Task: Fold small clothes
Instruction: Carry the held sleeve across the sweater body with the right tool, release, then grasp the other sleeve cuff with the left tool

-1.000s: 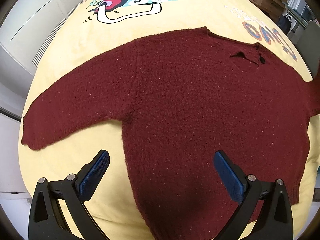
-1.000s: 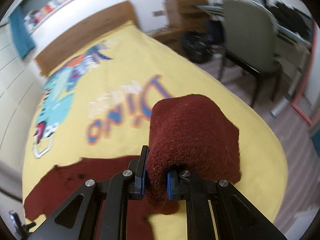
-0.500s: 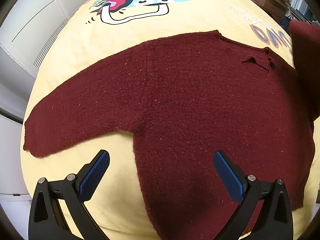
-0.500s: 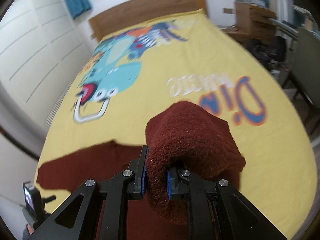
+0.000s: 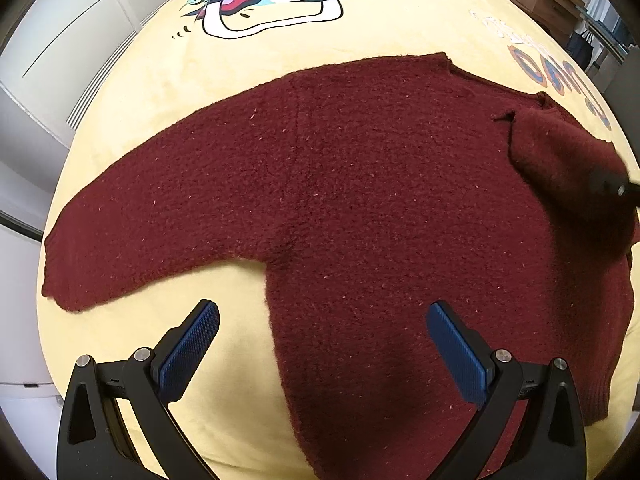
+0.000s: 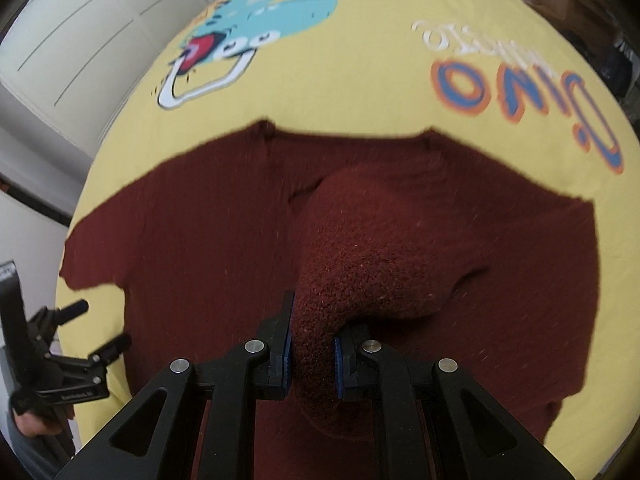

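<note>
Holding the right sleeve (image 6: 360, 264) tight in our right gripper (image 6: 312, 354) over the dark red sweater (image 5: 360, 200), we kept our wide-open left gripper (image 5: 320, 344) nearer the other sleeve (image 5: 160, 216), which stretched out sideways.

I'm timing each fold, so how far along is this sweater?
Done: the maroon sweater lies spread flat on the yellow bedspread. In hand: the right gripper pinches one sleeve and holds it over the body. Left: the other sleeve lies unfolded, the left gripper open above it; body unfolded.
</note>
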The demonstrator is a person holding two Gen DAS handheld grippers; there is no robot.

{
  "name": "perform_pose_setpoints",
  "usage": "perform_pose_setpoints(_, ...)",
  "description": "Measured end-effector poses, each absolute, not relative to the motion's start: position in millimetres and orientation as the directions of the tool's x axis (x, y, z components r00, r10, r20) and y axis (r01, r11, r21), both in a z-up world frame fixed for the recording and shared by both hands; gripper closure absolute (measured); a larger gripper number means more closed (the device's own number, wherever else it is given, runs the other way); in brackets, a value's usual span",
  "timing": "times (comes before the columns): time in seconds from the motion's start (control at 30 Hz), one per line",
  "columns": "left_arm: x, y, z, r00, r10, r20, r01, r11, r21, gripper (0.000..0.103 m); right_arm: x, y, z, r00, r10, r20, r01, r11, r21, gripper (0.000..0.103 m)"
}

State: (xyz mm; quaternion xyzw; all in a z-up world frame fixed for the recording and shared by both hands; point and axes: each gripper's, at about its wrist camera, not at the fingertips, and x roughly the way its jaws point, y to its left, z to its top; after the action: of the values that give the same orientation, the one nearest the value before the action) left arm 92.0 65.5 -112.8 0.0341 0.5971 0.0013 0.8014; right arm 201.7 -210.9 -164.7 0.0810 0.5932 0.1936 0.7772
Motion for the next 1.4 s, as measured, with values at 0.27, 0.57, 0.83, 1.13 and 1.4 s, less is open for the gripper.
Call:
perform_pose_setpoints(0.27,94.9,56.6,-110.4,0.289,0.028,-0.957,0.04,0.998,0.042,0.001,191.1,-205.8,-189.6,0.169,0.394,-0.904,-0.184,0.913,0.363,0.081)
perform_pose_setpoints(0.57,92.6,46.1,-112.3,0.287,0.024,-0.958,0.054,0.998,0.041,0.001,181.1,-223.6,-183.0,0.209,0.32,-0.924,-0.188,0.941,0.283,0.024)
perform_pose_setpoints(0.83,91.7,31.3,-108.1,0.296,0.025,-0.955,0.094,0.994,0.055,0.001,159.4,-264.9,-184.7,0.18,0.324,-0.929,-0.179,0.939,0.293,0.023)
perform_pose_setpoints(1.13,108.7,-42.0,-92.5,0.325,-0.046,-0.945,0.262,0.964,0.043,0.001,121.0,-327.5,-202.2,0.179,0.225,-0.958,-0.057,0.974,0.218,0.022)
perform_pose_setpoints(1.4,140.7,-162.3,-95.3,0.309,-0.088,-0.947,0.478,0.875,0.075,0.001,103.7,-377.1,-215.1,0.193,0.234,-0.953,0.056,0.967,0.249,0.022)
